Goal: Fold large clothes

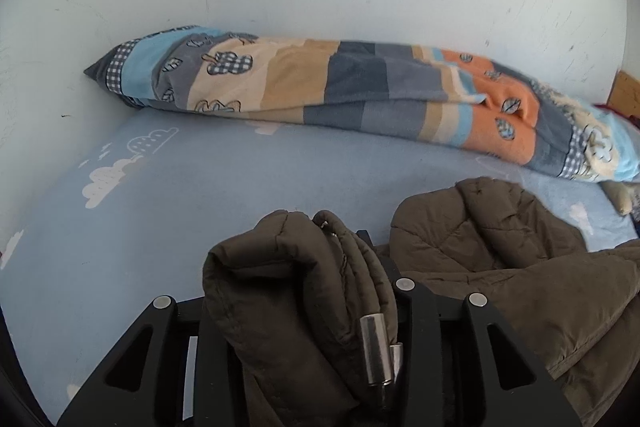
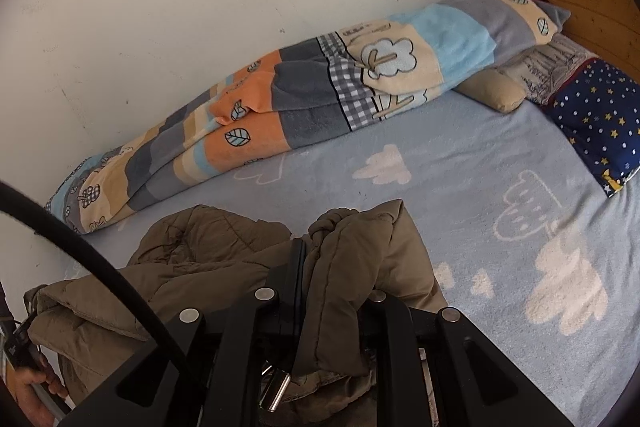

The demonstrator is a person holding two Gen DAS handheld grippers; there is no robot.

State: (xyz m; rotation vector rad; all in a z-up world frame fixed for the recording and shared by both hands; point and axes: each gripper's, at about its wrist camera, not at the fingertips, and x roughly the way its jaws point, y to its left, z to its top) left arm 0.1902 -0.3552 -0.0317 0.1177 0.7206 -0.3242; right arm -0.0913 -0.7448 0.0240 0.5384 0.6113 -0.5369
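Holding a brown quilted jacket (image 1: pixel 500 267) by two bunched folds above a bed (image 1: pixel 200 187) with a pale blue cloud-print sheet. Left gripper (image 1: pixel 320 307) clamped on a thick roll of padding, fabric filling the gap between its fingers, a metal cord end dangling at about 5 o'clock of the grip. Right gripper (image 2: pixel 320 291) likewise closed tight on a bunched edge of the same jacket (image 2: pixel 200 267), cloth spilling over both fingers. Rest of the garment heaped on the sheet toward 3 o'clock in the left view, toward 9 o'clock in the right view, well short of the patchwork blanket (image 1: pixel 360 83) rolled along the wall at 12 o'clock.

Probably carrying the held edge forward to lay or fold it. To do it well:

- Keep both grips firm until the cloth rests on the sheet; puffy padding slips easily.
- Move the two hands together and level with each other, so the edge lands straight, not skewed.
- Spread the hands apart to take the slack out of the span between them.
- Lower onto bare sheet, clear of the blanket at 12 o'clock and the starry pillow (image 2: pixel 600 123) at 2 o'clock.
- Mind the dangling cord ends; tuck inside the fold, not under a finger.
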